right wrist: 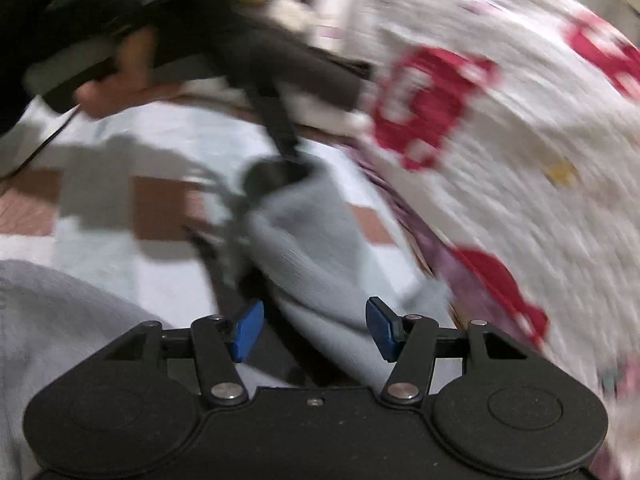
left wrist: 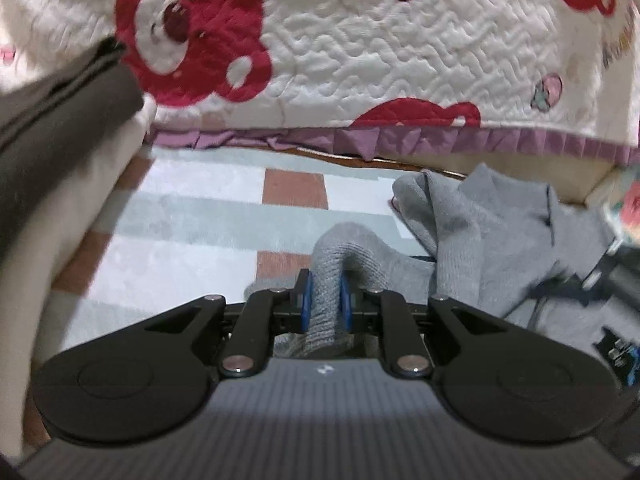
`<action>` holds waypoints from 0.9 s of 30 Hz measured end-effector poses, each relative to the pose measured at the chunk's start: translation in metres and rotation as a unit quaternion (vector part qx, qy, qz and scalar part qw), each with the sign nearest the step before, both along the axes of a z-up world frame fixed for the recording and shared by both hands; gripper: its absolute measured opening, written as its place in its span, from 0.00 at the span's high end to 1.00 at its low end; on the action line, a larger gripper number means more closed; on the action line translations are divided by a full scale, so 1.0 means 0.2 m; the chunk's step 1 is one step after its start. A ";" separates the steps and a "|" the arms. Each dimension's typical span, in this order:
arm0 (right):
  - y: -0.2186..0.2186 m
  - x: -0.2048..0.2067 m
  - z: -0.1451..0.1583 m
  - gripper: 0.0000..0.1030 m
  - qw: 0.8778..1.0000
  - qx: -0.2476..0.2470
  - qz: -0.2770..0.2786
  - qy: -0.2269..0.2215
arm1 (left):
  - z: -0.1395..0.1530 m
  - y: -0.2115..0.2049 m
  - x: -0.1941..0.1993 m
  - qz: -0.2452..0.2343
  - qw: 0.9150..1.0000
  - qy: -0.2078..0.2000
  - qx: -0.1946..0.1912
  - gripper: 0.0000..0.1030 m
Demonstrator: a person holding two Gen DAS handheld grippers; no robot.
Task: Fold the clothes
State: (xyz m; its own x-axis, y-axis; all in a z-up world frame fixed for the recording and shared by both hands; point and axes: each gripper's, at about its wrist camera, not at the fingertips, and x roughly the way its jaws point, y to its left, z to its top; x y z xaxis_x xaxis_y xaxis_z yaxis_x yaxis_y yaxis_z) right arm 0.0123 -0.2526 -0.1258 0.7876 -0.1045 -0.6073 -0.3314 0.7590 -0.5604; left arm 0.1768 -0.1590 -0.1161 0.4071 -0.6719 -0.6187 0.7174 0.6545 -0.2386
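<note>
A grey knit garment [left wrist: 492,240] lies rumpled on the checked bed sheet [left wrist: 192,216]. My left gripper [left wrist: 325,304] is shut on a fold of the grey garment, which bulges up between its blue pads [left wrist: 305,300]. In the right wrist view the same grey garment [right wrist: 316,264] stretches from my left gripper [right wrist: 276,172], seen farther off, down to my right gripper [right wrist: 316,330]. The right gripper's blue pads [right wrist: 248,330] stand wide apart, with the cloth lying between them; the view is motion-blurred.
A white quilt with red bear prints and a purple frill [left wrist: 360,52] lies behind the sheet. A stack of folded dark and cream clothes [left wrist: 60,128] sits at the left. More grey cloth [right wrist: 60,320] lies at the lower left of the right wrist view.
</note>
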 end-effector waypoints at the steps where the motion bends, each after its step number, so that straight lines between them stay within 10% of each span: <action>1: 0.04 0.03 -0.03 0.41 1.000 -0.008 0.011 0.007 | -0.01 0.01 0.01 0.000 1.000 0.007 -0.004 0.86; 5: 0.07 0.21 -0.11 0.48 0.999 -0.040 0.009 0.008 | -0.02 0.04 0.03 -0.007 1.000 0.020 -0.003 0.86; 6: 0.04 0.24 -0.09 0.75 1.000 -0.015 -0.002 0.004 | -0.02 0.05 0.03 -0.009 1.000 0.020 -0.003 0.86; 10: -0.14 0.29 0.11 0.83 0.983 0.171 -0.069 -0.022 | 0.02 0.11 0.03 -0.012 1.000 0.001 -0.023 0.78; 12: -0.29 0.27 0.23 0.82 0.951 0.285 -0.112 -0.044 | 0.05 0.14 0.03 -0.011 0.999 -0.016 -0.041 0.40; 14: -0.42 0.23 0.30 0.82 0.924 0.352 -0.140 -0.056 | 0.06 0.15 0.02 -0.015 0.998 -0.030 -0.055 0.28; 19: -0.49 0.16 0.37 0.82 0.912 0.372 -0.161 -0.067 | 0.07 0.06 -0.08 -0.081 0.995 -0.022 -0.049 0.27; 23: -0.44 0.12 0.41 0.82 0.914 0.369 -0.152 -0.070 | 0.05 -0.05 -0.26 -0.128 0.986 -0.111 0.002 0.22; 27: -0.40 0.06 0.45 0.82 0.919 0.360 -0.138 -0.077 | 0.01 -0.11 -0.30 -0.087 0.986 -0.137 0.039 0.33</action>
